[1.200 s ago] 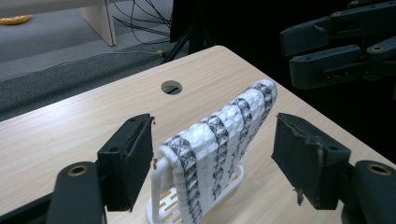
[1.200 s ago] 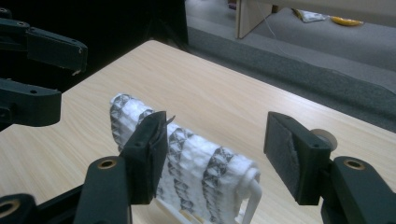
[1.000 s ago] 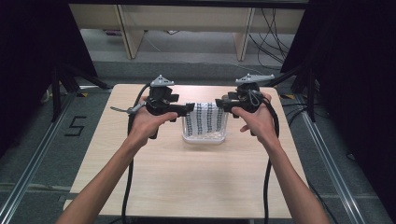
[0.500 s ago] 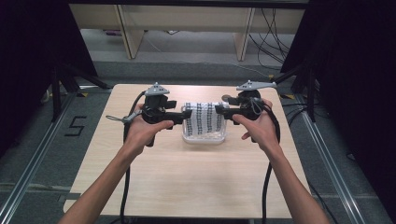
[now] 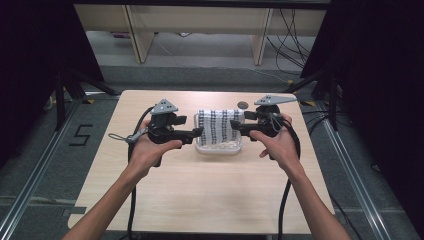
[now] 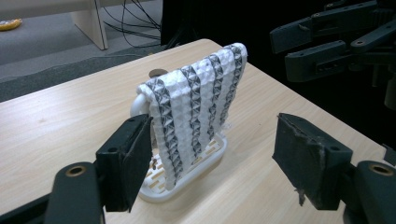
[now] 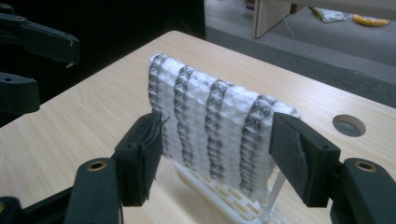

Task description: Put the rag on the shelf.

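Jaws of both grippers (image 5: 198, 132) (image 5: 234, 127) gape wide beside the striped cloth (image 5: 218, 126), untouched.

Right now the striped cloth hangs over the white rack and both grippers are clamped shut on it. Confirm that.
Not quite. The striped cloth does hang over the white rack, but the left gripper and right gripper stand open, pads off it, as both gripper views show.
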